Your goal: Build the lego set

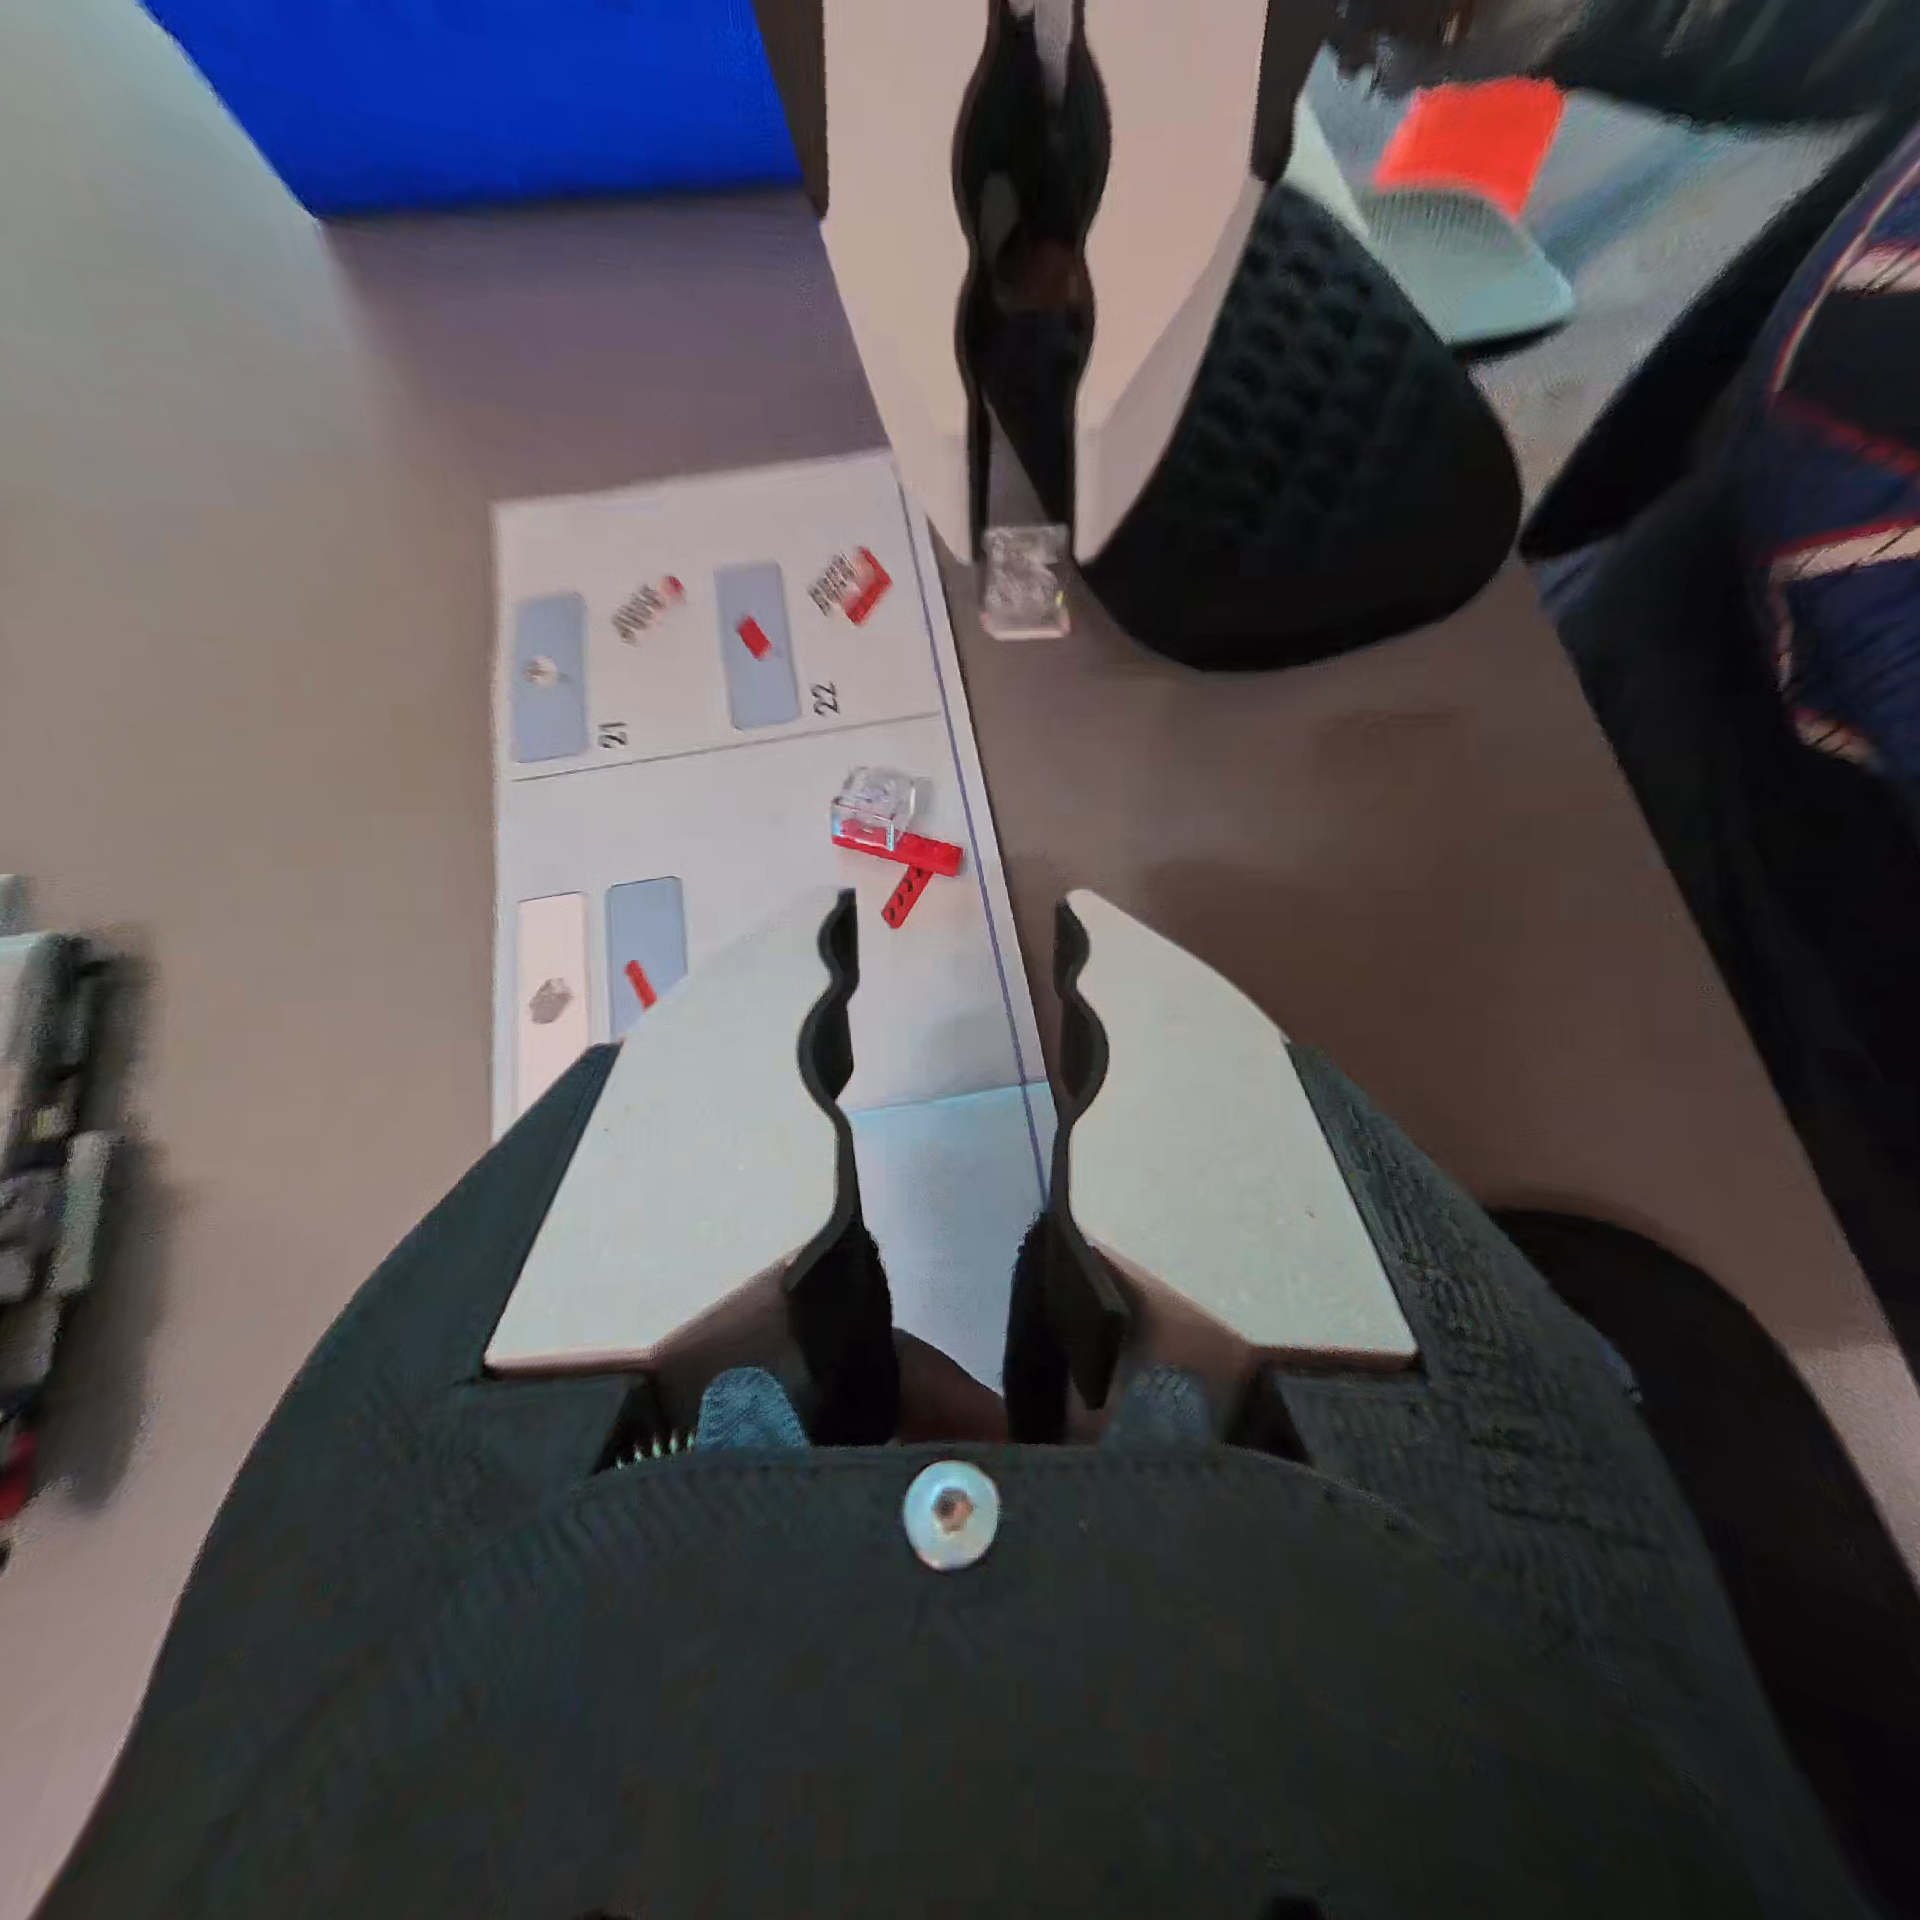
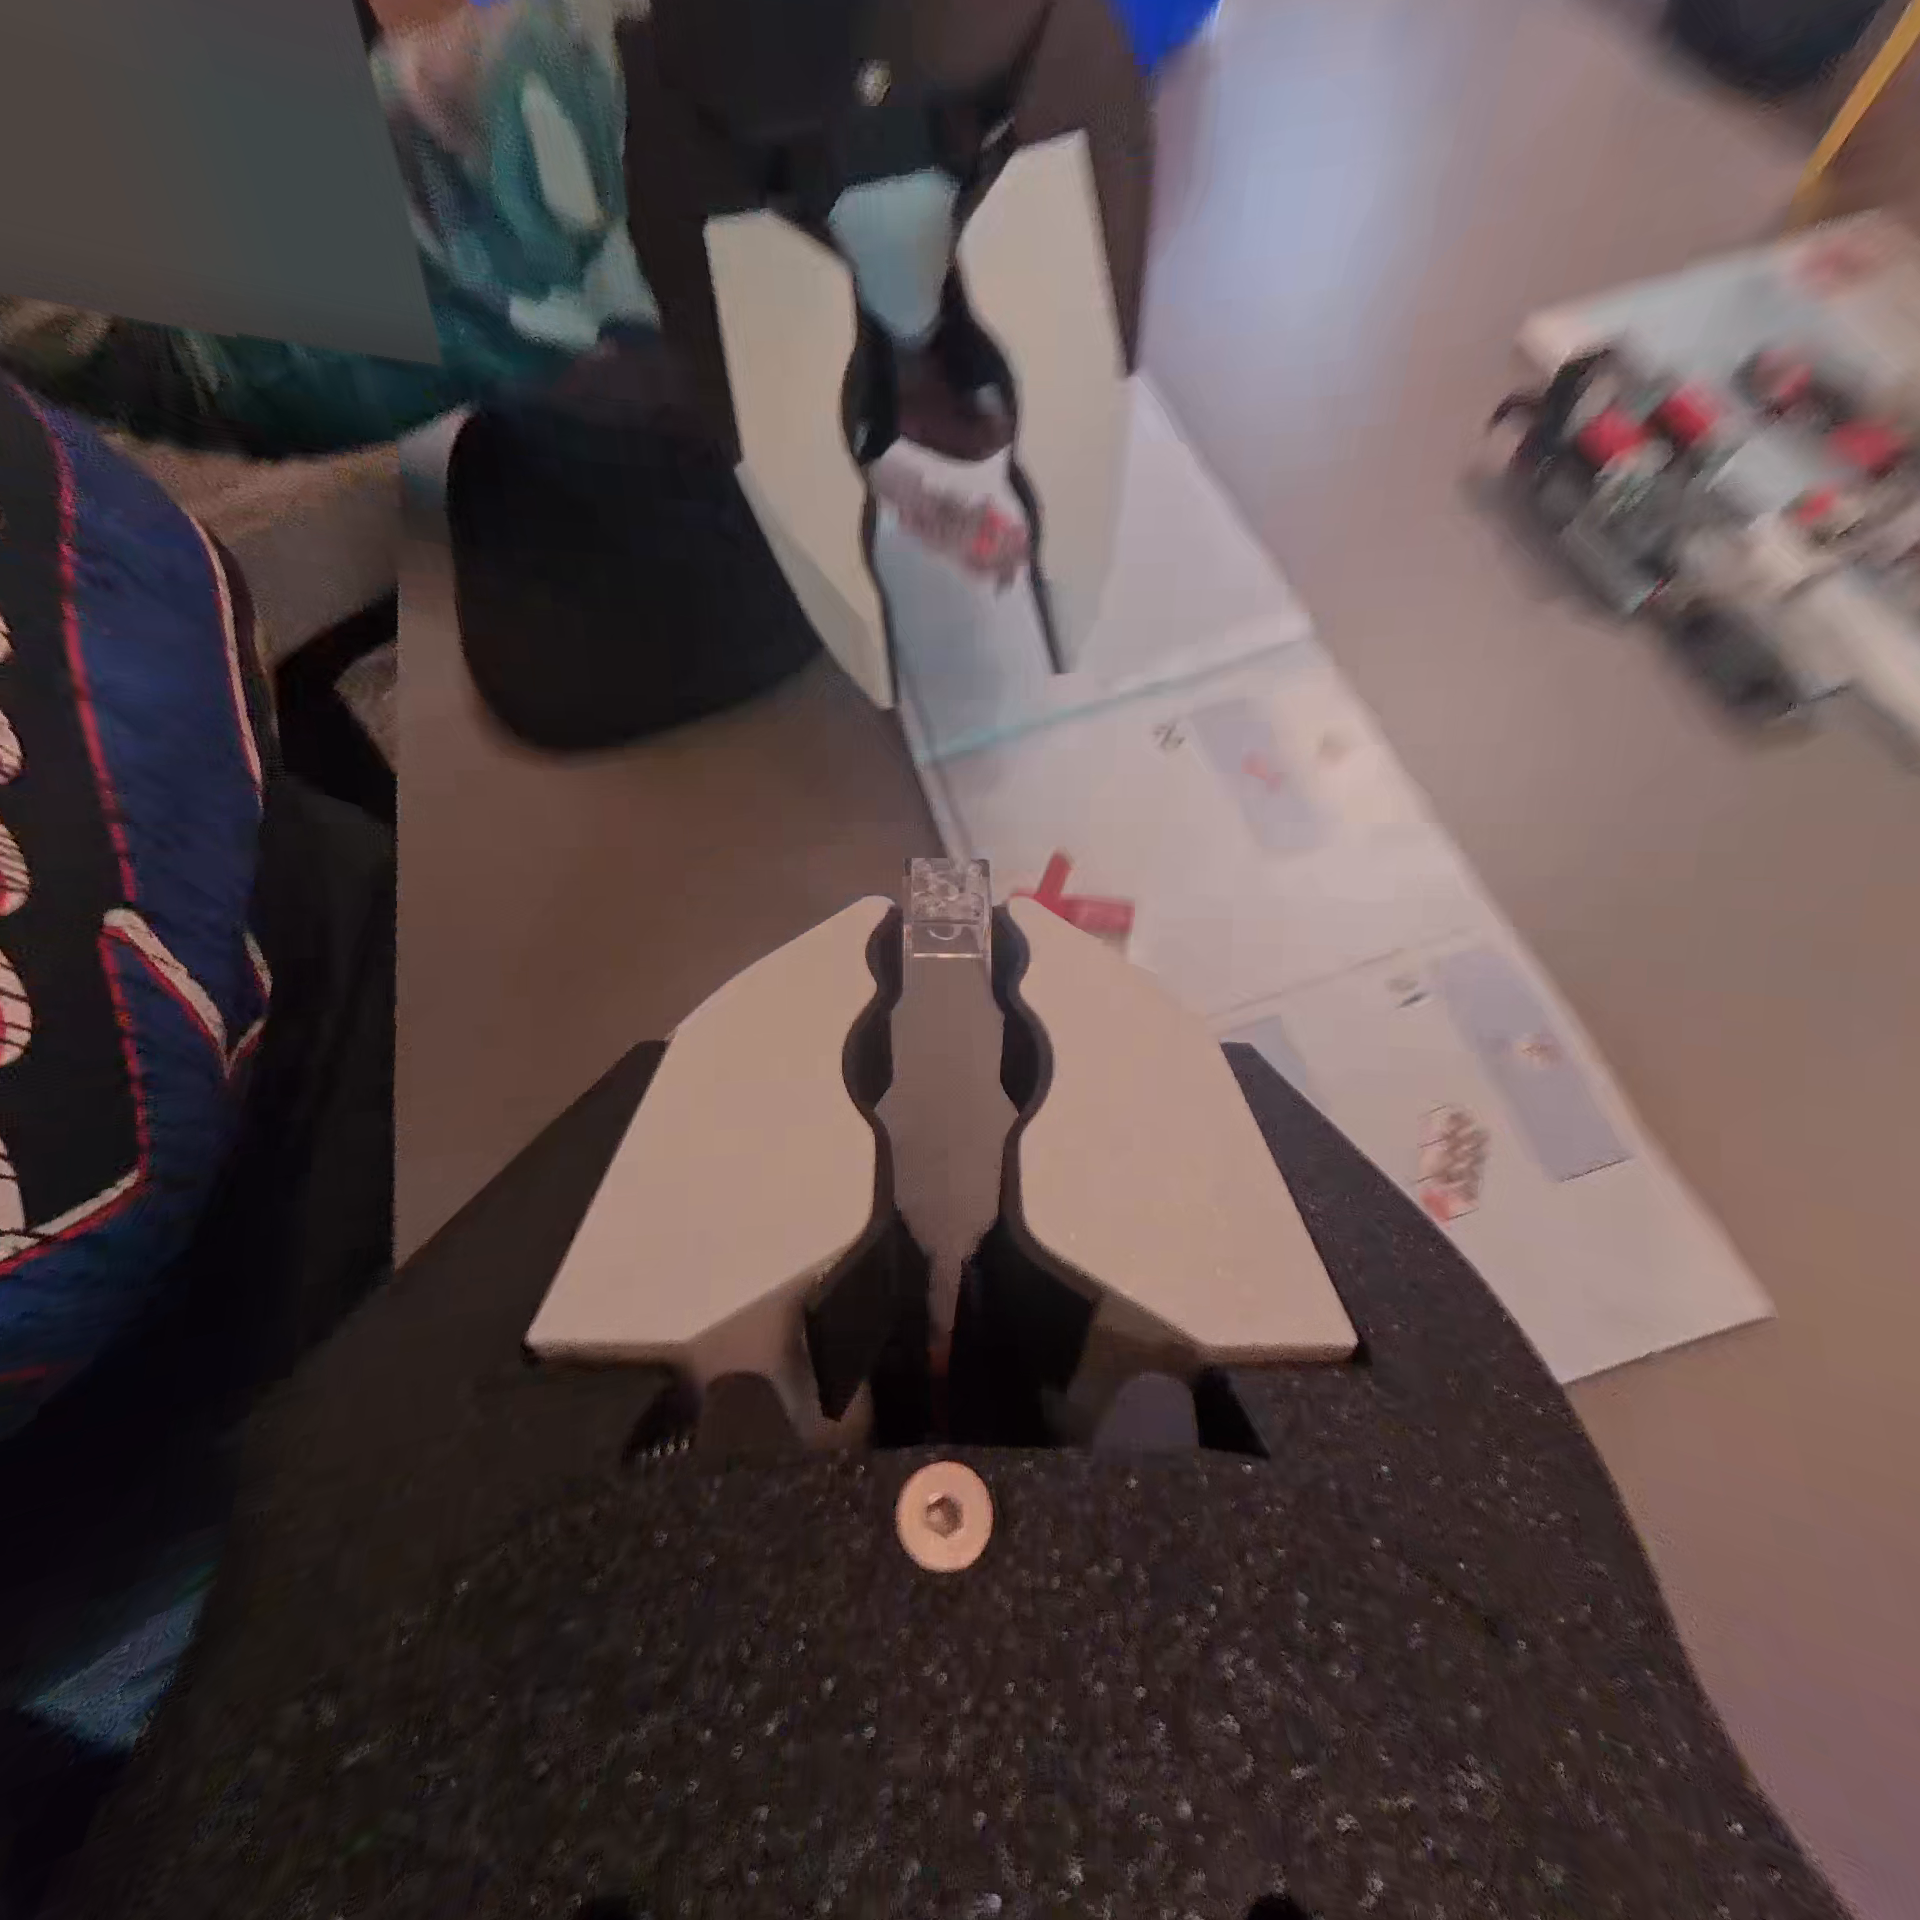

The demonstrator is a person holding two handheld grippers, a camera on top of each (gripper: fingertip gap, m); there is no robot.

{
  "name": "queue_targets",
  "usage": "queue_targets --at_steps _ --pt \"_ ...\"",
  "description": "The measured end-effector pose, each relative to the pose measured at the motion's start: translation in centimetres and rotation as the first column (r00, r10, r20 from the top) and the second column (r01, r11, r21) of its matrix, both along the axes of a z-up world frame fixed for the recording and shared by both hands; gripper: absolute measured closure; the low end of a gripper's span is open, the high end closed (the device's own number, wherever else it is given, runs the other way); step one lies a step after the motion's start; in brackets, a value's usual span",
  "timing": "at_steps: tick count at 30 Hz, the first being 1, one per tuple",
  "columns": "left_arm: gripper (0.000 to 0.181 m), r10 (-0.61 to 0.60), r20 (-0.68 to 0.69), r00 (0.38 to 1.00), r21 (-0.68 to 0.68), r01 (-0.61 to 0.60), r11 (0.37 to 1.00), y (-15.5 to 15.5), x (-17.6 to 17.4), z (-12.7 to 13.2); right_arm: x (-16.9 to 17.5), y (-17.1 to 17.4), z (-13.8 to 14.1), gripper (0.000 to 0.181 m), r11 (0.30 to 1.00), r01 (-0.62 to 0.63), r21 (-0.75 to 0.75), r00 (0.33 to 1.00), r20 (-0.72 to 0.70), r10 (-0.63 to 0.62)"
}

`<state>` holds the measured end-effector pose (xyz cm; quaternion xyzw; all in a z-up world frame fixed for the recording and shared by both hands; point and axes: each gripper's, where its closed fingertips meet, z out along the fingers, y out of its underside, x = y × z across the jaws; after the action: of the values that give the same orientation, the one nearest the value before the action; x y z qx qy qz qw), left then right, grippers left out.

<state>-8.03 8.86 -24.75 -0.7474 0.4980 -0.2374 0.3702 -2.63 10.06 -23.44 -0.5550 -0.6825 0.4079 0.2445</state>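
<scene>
My right gripper [image 2: 948,914] is shut on a small clear brick [image 2: 945,909] at its fingertips, held just above the brown table. In the left wrist view the right gripper [image 1: 1023,525] comes in from the top with that clear brick [image 1: 1023,582] at its tips. My left gripper [image 1: 956,914] is open and empty, facing the right one; it also shows in the right wrist view [image 2: 971,675]. Just ahead of its tips, a second clear brick [image 1: 873,805] sits on small red pieces [image 1: 914,868] on the instruction sheet [image 1: 727,727]. The red pieces [image 2: 1081,904] lie just right of the right gripper's tips.
A blurred, partly built grey, black and red model [image 2: 1714,499] stands on the table beyond the sheet [image 2: 1351,1039]; it also shows at the left edge of the left wrist view [image 1: 42,1143]. A blue box [image 1: 468,94] stands at the back. A person's patterned clothing [image 1: 1849,520] is at the table edge. Spacing between my two grippers at the tips: around 6 cm.
</scene>
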Motion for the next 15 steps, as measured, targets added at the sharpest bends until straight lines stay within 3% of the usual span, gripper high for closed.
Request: queue_targets --at_steps 4,7,15 --pt "0.156 -0.085 -0.133 0.987 -0.050 0.079 0.996 1.2 1.3 -3.0 -0.4 -0.6 -3.4 0.165 1.000 -0.005 -0.003 0.994 0.114 0.005" --pt "0.162 -0.107 -0.145 0.984 -0.054 0.100 0.993 1.3 2.0 -4.0 -1.1 0.4 -4.4 0.165 0.999 0.035 0.012 0.989 0.141 -0.036" --pt "0.162 -0.106 -0.147 0.983 -0.087 0.094 0.992 0.5 2.8 -5.3 -2.2 2.0 -4.9 0.165 0.997 0.000 0.078 0.992 0.127 -0.010"
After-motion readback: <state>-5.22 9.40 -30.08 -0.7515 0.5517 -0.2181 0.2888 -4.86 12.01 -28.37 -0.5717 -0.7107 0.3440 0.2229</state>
